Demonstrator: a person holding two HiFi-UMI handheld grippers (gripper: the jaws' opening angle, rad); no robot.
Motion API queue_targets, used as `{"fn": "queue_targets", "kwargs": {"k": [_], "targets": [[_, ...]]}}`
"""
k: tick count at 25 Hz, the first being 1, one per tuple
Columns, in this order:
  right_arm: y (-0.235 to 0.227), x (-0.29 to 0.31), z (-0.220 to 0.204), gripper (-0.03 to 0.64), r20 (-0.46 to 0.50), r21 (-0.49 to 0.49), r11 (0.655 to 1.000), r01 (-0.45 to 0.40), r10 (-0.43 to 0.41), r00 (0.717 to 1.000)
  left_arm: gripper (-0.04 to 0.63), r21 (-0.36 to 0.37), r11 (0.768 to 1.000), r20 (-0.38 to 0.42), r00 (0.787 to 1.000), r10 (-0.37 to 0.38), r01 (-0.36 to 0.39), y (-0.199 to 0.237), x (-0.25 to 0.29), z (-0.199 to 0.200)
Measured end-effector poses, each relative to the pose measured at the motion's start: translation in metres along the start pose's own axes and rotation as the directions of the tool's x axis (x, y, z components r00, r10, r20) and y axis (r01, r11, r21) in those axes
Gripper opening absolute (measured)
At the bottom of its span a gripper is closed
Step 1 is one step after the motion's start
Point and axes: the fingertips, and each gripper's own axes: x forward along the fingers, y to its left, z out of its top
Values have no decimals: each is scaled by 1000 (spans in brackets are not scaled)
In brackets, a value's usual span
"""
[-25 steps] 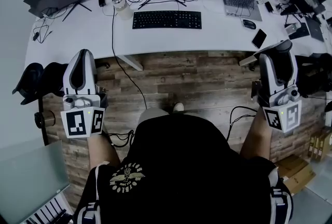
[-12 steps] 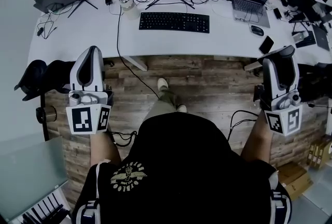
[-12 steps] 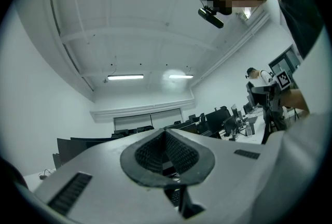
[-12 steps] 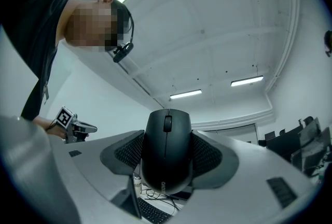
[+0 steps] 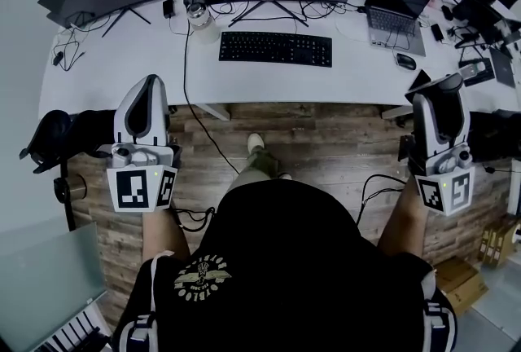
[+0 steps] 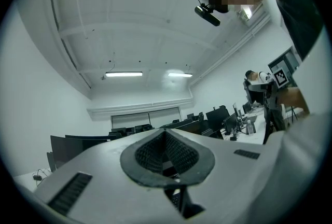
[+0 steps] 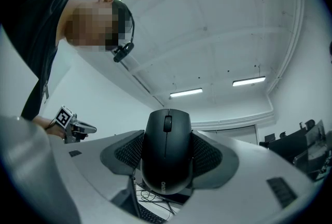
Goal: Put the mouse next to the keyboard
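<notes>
You are standing in front of the long white desk (image 5: 130, 69), with the flat black keyboard (image 5: 275, 48) lying near its front edge, ahead of you and slightly to your left. The desk surface just to the keyboard's right is looking bare, well short of the open grey laptop (image 5: 395, 4).

You are holding both tools low, over the wooden floor and short of the desk. Your left gripper (image 5: 146, 83) is carrying nothing: its ribbed pads are pressed together. Your right gripper (image 5: 442, 83) is clenching the smooth black plastic mouse (image 7: 167, 150) by its two flanks, scroll wheel pointing away from the camera.

That mouse is probably going to feel light and rigid, with a rounded, slick shell. The hold on its sides, about mid-length, is looking sound, and the ribbed pads should be stopping it from sliding. Judging by its curved shape, it could be twisting if you loosen too soon, so be setting its flat underside on the desk before letting go.

Compared with a second ago, the desk and keyboard are sitting lower and nearer in the head view, so you are closing in on them. Both grippers are keeping much the same raised pose, and the right one is still gripping the mouse.
</notes>
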Motion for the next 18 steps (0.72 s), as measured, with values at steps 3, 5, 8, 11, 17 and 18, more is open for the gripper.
{"fn": "queue_targets", "kwargs": {"k": [3, 5, 8, 11, 17, 18], "targets": [[-4, 16, -6, 284, -1, -1, 1000, 5, -5, 1000, 2, 7, 1000, -15, 1000, -15, 15, 7, 15, -8], [-5, 27, -13, 284, -6, 1, 1000, 8, -8, 1000, 2, 13, 1000, -21, 1000, -24, 24, 13, 26, -12], [-9, 41, -23, 284, -18, 9, 1000, 15, -15, 1000, 2, 20, 999, -29, 999, -36, 36, 21, 44, -17], [-15, 53, -29, 284, -24, 13, 1000, 23, -23, 999, 2, 31, 998, -28, 998, -52, 53, 25, 63, -17], [-23, 76, -42, 284, -33, 13, 999, 44, -43, 999, 2, 30, 997, -25, 997, -67, 68, 37, 93, -25], [-24, 80, -45, 284, -35, 14, 999, 46, -46, 998, 2, 30, 997, -26, 997, -71, 72, 39, 98, -26]]}}
